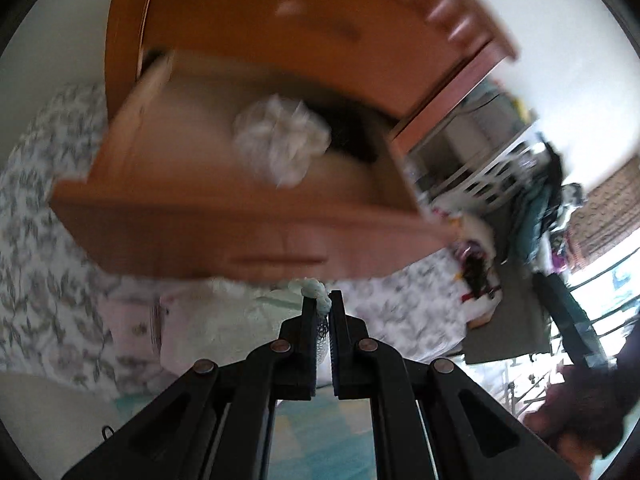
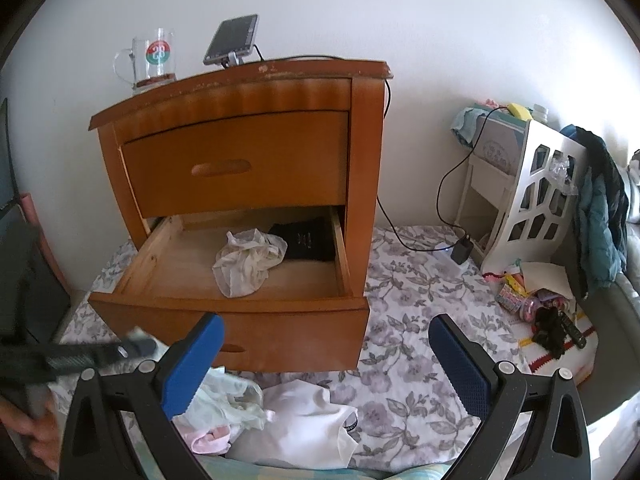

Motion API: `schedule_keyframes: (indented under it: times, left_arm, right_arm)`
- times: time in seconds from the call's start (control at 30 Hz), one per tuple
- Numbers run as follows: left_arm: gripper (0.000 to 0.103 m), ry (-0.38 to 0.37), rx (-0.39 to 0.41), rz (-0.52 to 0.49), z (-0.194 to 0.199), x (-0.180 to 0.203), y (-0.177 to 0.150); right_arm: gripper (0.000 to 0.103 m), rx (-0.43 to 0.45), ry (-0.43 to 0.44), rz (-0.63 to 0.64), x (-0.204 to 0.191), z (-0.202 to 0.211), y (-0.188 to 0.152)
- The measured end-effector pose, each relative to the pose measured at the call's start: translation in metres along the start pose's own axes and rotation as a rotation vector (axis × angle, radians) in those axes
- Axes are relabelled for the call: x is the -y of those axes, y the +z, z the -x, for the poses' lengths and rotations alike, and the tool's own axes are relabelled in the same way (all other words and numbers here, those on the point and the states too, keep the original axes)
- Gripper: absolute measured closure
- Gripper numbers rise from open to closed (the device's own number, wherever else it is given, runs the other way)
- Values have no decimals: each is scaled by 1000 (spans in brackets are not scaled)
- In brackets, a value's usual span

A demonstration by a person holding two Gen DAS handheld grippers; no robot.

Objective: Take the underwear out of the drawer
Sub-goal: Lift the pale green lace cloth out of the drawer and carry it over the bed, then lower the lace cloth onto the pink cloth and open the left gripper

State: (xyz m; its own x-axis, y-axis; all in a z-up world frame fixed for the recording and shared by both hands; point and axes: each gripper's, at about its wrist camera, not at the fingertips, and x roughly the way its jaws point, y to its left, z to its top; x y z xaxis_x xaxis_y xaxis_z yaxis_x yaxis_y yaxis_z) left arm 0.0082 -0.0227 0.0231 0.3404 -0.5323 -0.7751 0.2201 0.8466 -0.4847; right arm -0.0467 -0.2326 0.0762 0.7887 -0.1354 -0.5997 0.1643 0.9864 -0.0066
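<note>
Wood: an orange-brown nightstand [image 2: 240, 152] stands on a floral sheet [image 2: 416, 320], its upper drawer closed and its lower drawer [image 2: 228, 320] pulled out.
Drawer contents: a crumpled white underwear piece [image 2: 248, 260] lies near the middle of the drawer floor; a folded black garment [image 2: 306, 240] sits behind it toward the back right corner, touching it.
Left gripper [image 1: 322, 304]: clenched, the black jaws pinching a bit of pale mint fabric [image 1: 312, 289] that bulges just above the tips; the view is motion-blurred, and the drawer front fills the frame above the jaws.
Left gripper, seen from the right wrist: a blurred dark bar [image 2: 136, 347] coming in from the left, low in front of the drawer front, with a hand [image 2: 36, 432] at the frame's lower left edge.
Right gripper [image 2: 326, 364]: released, the blue pads spread wide with nothing between them, hovering in front of the drawer and above the sheet.
Pile on the sheet: a mint-white garment [image 2: 224, 400], a pink piece [image 2: 208, 440] and a white garment [image 2: 304, 424] lie together in front of the nightstand, just below the drawer front.
Nightstand top: a glass mug [image 2: 154, 60] with a red and green emblem at the left, and a phone [image 2: 232, 40] propped on a stand beside it, its cable trailing off the back.
Right side: a white cut-out shelf unit [image 2: 532, 200] with a teal jacket [image 2: 600, 216] draped over it, and a charger [image 2: 462, 250] on the sheet.
</note>
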Motion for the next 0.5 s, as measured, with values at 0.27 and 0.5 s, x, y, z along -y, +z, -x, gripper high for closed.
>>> schedule_keyframes:
  times: [0.27,0.5]
  left_arm:
    - [98,95,-96,34,-42,-24,-20]
    - [98,133,-169,60,-69,-40,-33]
  right_arm:
    - [0,-37,6,8,-3,-15,-6]
    - [0,-57,10,22,-7,-22,-10]
